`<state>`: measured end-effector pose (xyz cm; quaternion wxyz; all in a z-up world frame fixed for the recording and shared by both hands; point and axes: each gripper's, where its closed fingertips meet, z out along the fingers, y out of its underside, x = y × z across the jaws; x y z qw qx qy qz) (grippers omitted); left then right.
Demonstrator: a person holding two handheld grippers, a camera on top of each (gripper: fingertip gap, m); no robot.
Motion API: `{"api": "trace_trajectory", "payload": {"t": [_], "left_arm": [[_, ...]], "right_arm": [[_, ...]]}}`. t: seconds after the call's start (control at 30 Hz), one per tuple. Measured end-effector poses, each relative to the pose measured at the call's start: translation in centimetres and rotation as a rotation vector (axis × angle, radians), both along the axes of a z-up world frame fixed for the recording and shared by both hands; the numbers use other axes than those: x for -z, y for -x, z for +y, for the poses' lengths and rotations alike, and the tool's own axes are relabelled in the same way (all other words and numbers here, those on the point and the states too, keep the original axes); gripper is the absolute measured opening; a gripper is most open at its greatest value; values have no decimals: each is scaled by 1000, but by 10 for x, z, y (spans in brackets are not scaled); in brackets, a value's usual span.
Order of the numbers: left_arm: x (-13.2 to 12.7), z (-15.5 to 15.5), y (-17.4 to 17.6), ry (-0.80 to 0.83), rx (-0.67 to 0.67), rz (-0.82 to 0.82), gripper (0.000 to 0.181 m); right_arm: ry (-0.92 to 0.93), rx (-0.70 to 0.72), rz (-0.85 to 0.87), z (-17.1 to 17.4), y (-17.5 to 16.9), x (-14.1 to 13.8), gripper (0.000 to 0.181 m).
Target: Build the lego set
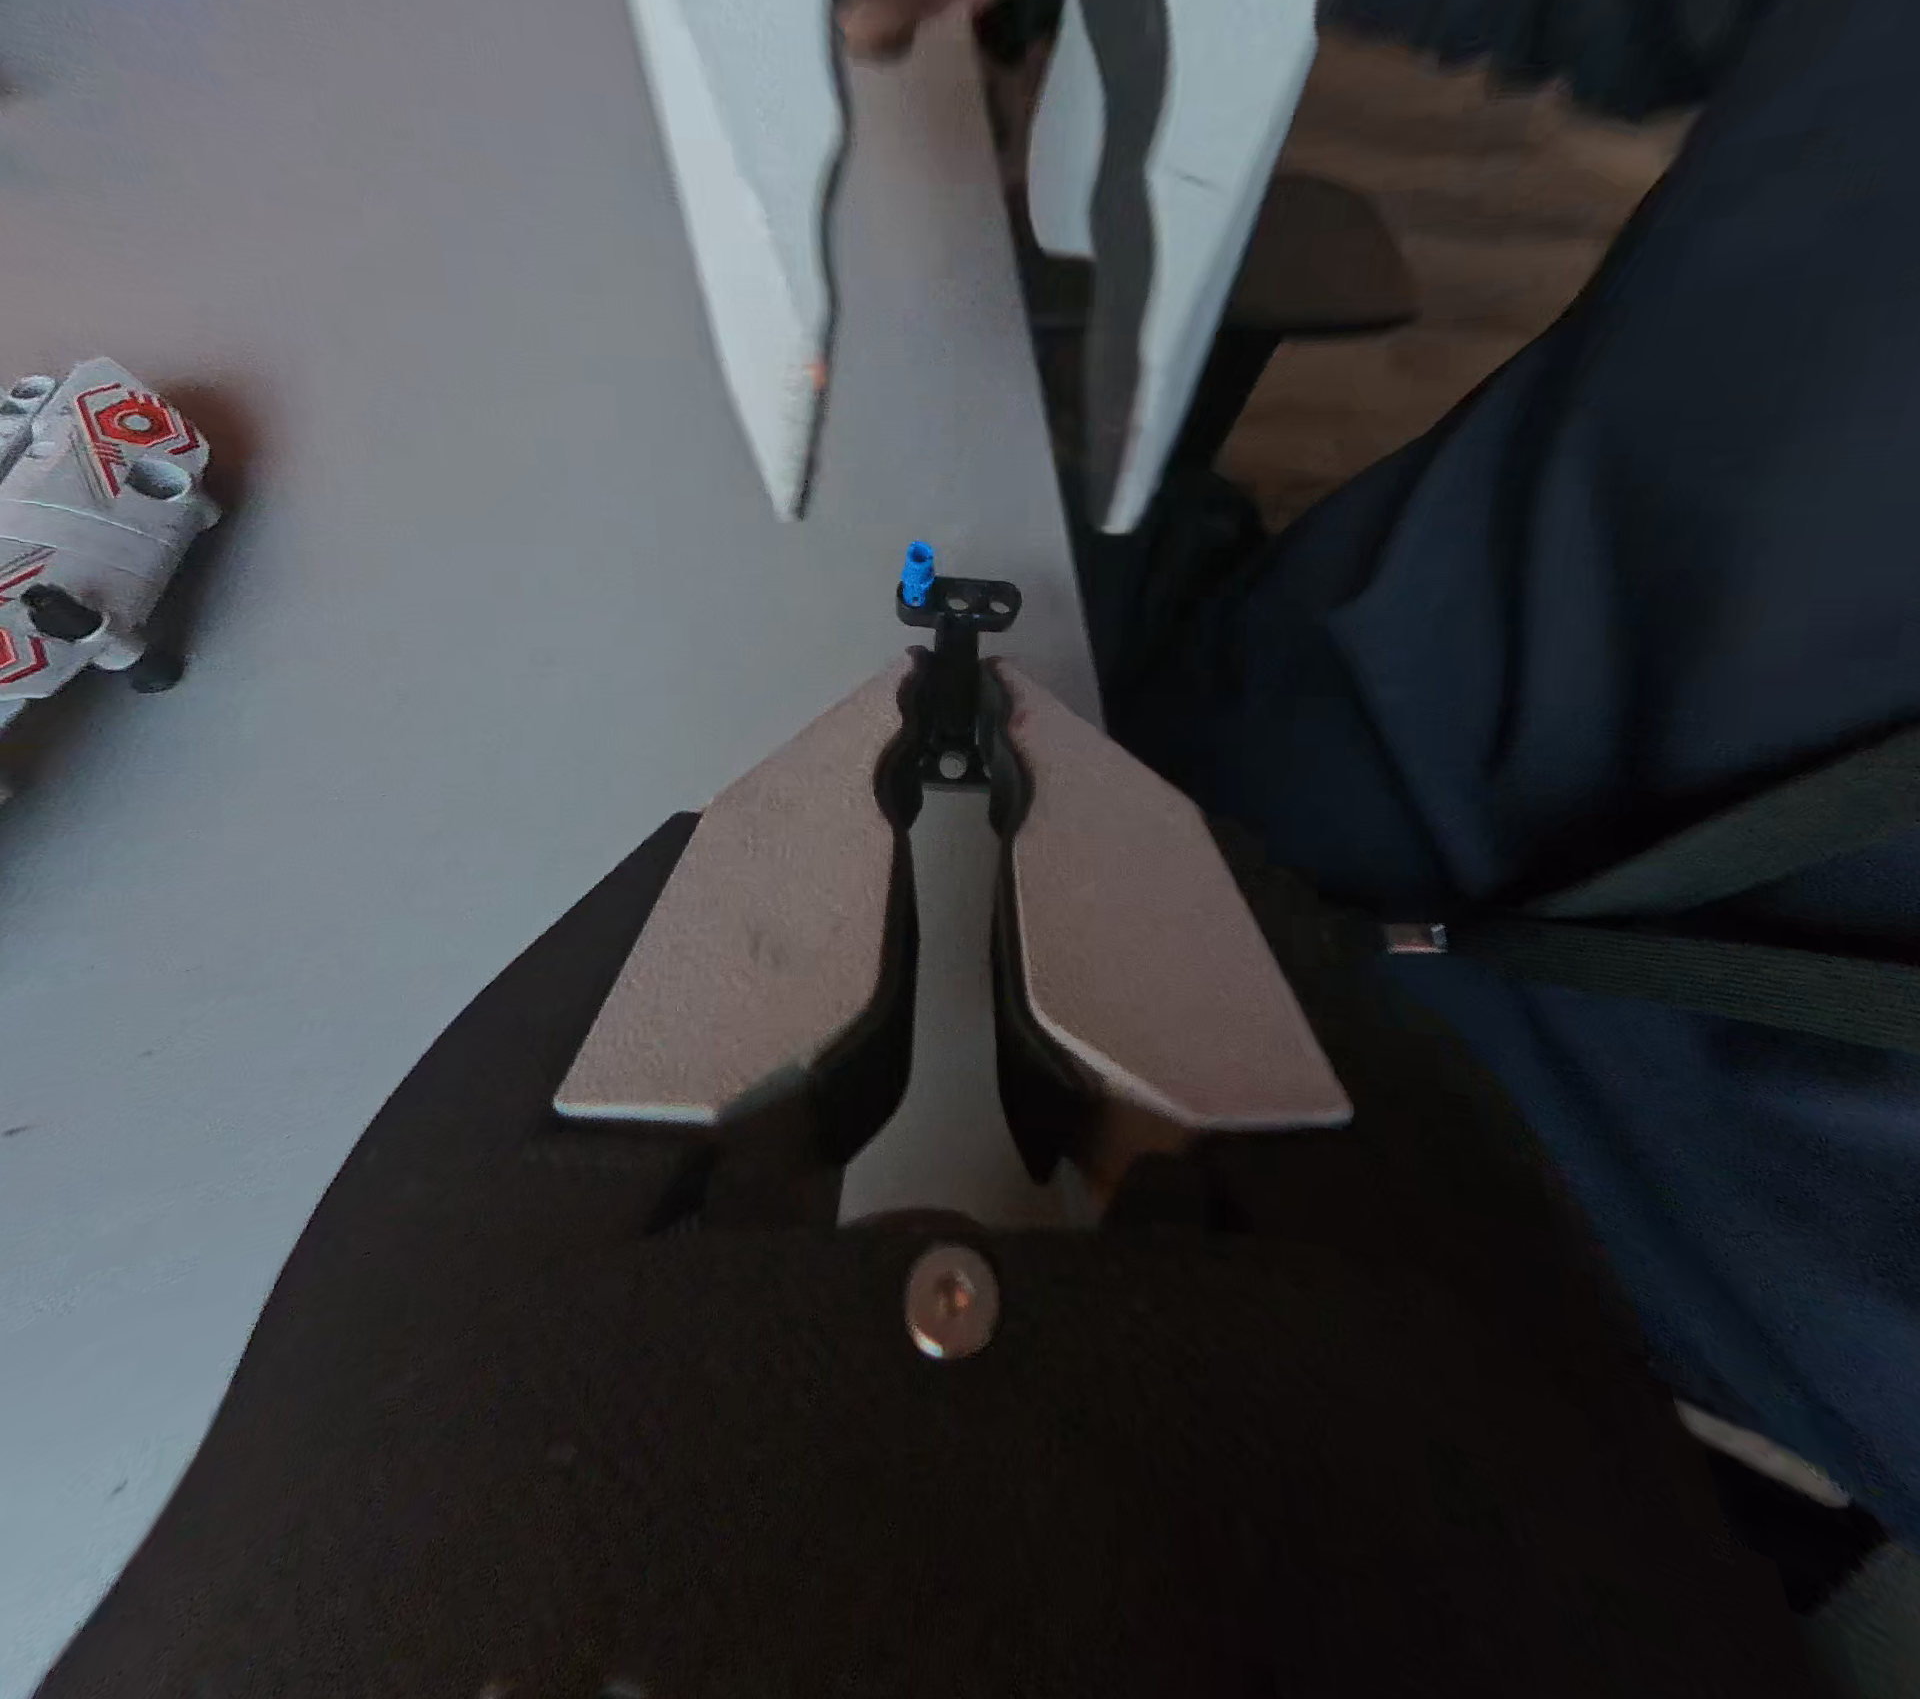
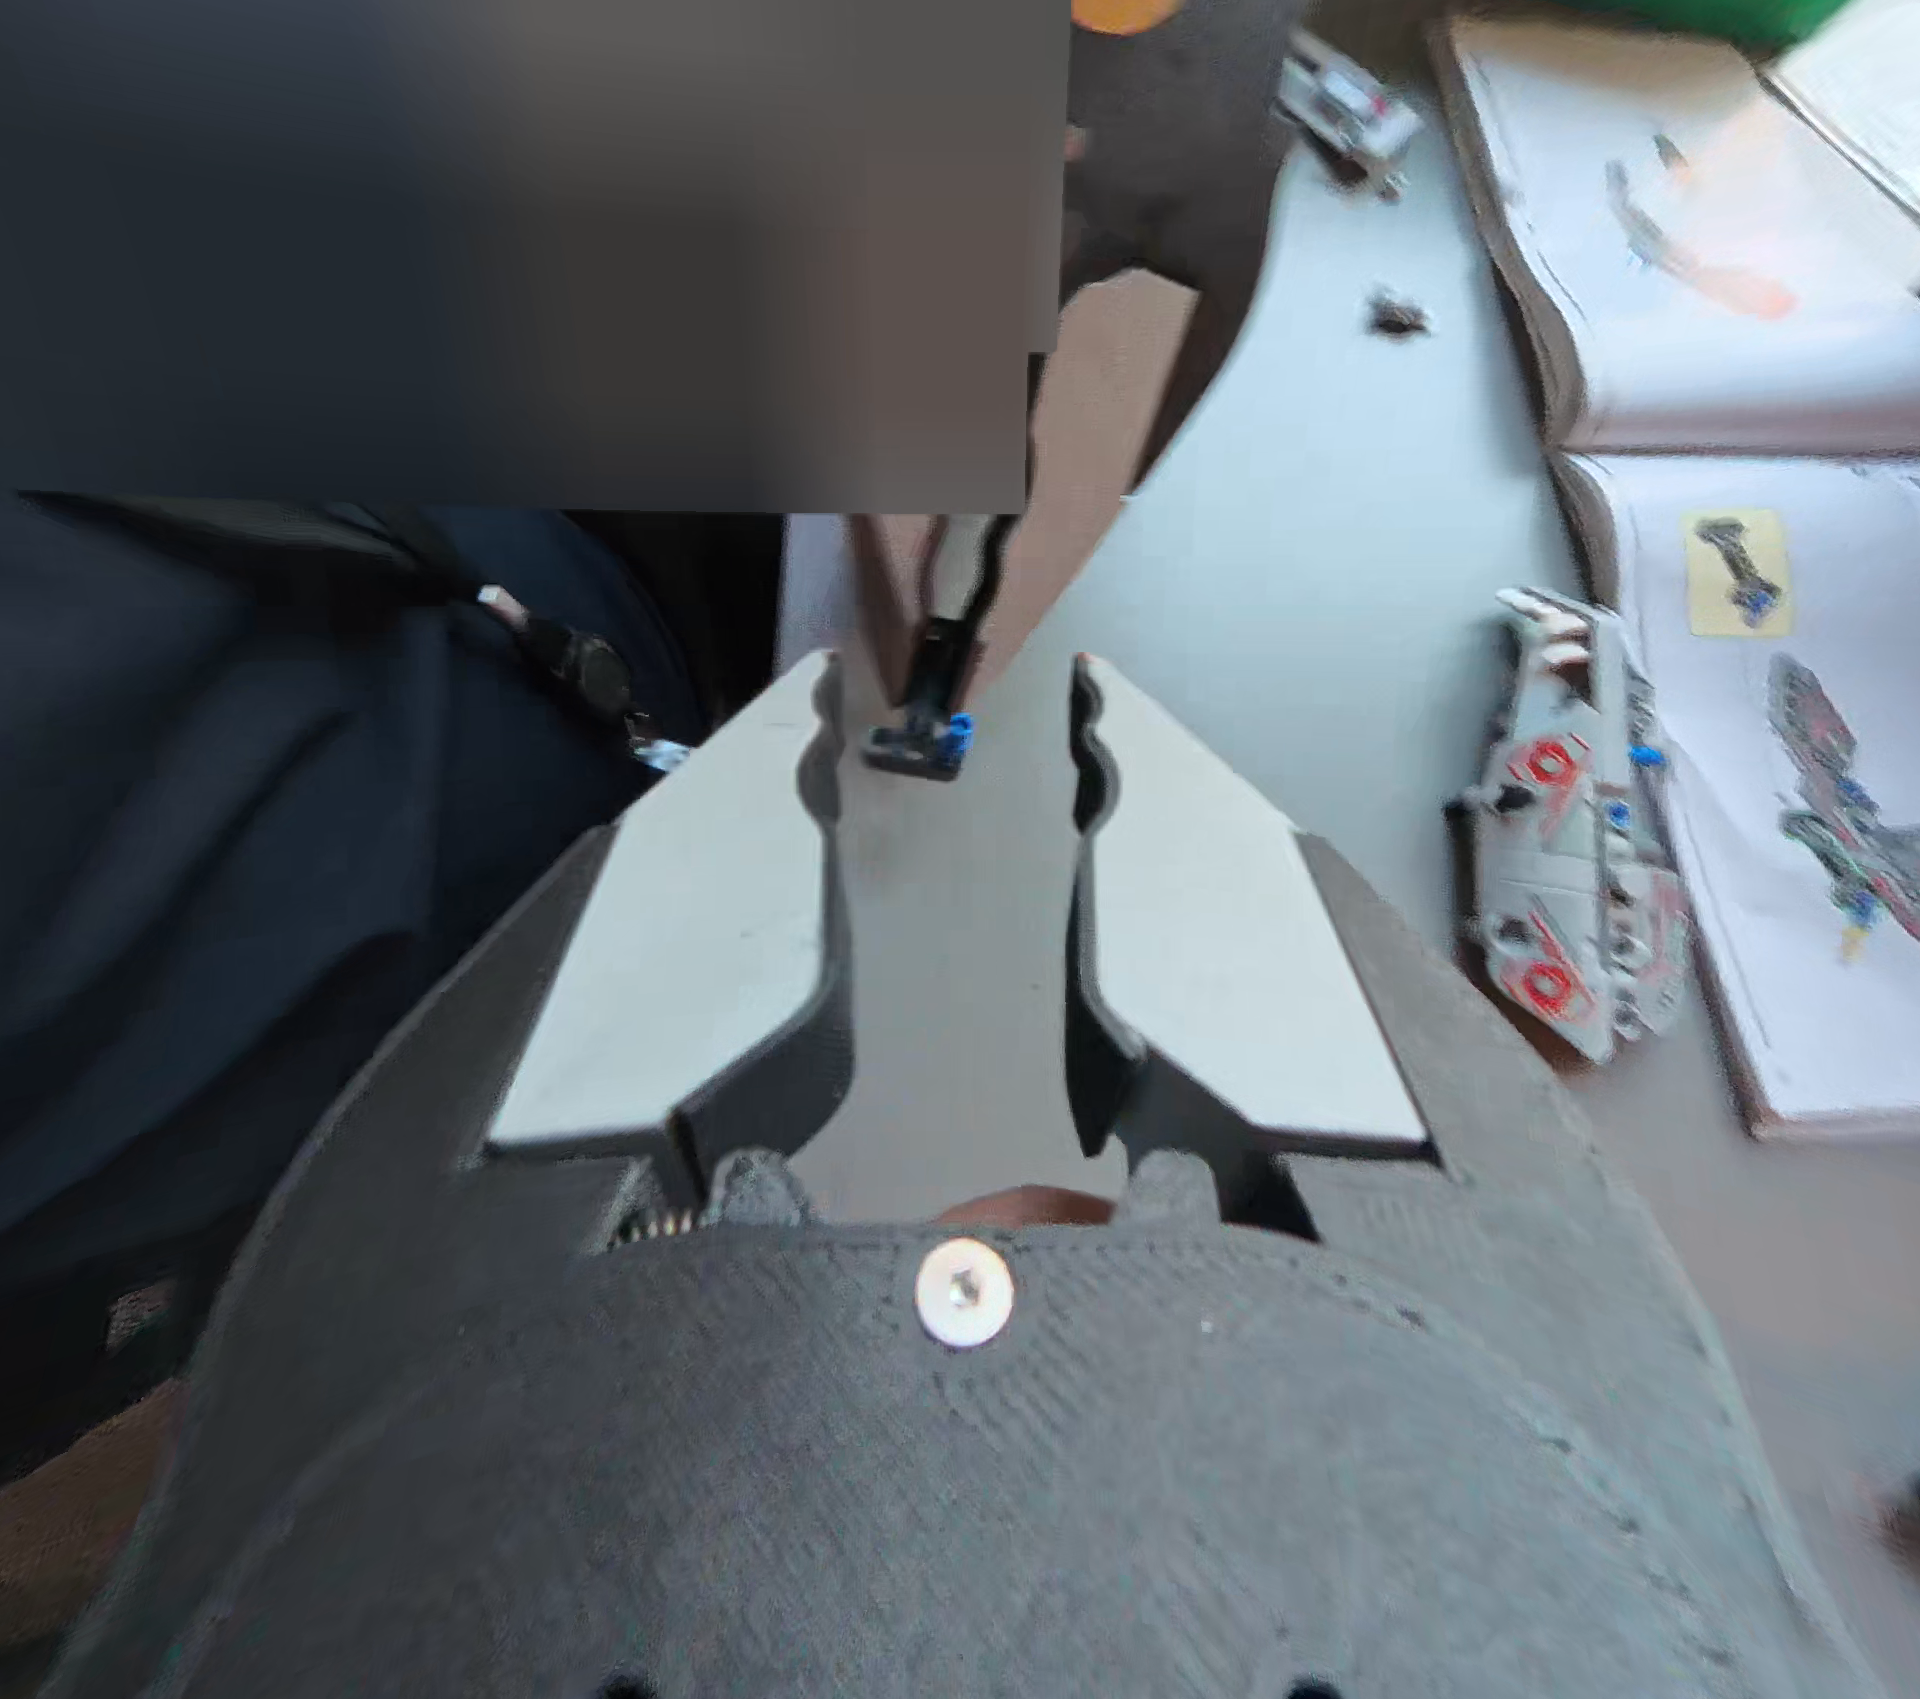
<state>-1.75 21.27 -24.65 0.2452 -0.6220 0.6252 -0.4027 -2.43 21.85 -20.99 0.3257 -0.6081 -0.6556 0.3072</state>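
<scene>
Gripping black piece (image 1: 954, 693) with blue pin (image 1: 918, 566): left gripper (image 1: 954, 675); right gripper (image 2: 954, 662) wide, seemingly empty.

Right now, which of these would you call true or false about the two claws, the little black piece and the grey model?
1. The left claw grips a small black piece. True.
2. A red pin sits in that piece. False: the pin is blue.
3. The right claw is clamped on the grey model. False: it is open and empty; the grey model lies on the table.
4. An open instruction booklet lies beside the model. True.
</scene>
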Motion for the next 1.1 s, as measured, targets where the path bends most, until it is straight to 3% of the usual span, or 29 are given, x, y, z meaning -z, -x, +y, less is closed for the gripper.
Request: {"api": "trace_trajectory", "payload": {"t": [0.03,0.07,0.2,0.33,0.5,0.63,0.73,0.87,0.93,0.97,1.0,1.1], "left_arm": [[-7,0,1,50,0,-42,5],[-13,0,2,93,-1,-76,4],[-29,11,8,162,-30,-174,4],[-42,10,17,228,-4,-258,4],[-37,36,28,182,-85,-207,4],[-38,68,32,115,-168,-172,4],[-28,89,32,113,-223,-145,4],[-19,97,32,157,-275,-113,5],[-16,100,33,173,-298,-104,4],[-15,101,33,190,-307,-100,4],[-14,101,33,205,-308,-101,4],[-15,102,33,195,-315,-108,4]], "right_arm": [[1,-36,44,-5,0,-1,47],[-22,-58,84,-7,0,-2,52],[-167,-53,213,6,8,-8,43],[-378,-49,282,17,13,-19,51],[-489,-53,259,38,12,-25,46],[-271,95,148,93,12,3,46],[37,111,161,98,17,13,45],[291,235,217,114,11,9,21],[407,293,245,121,10,6,27],[459,289,270,120,12,0,20],[496,272,302,117,13,-7,4],[526,292,340,118,15,-16,0]]}}
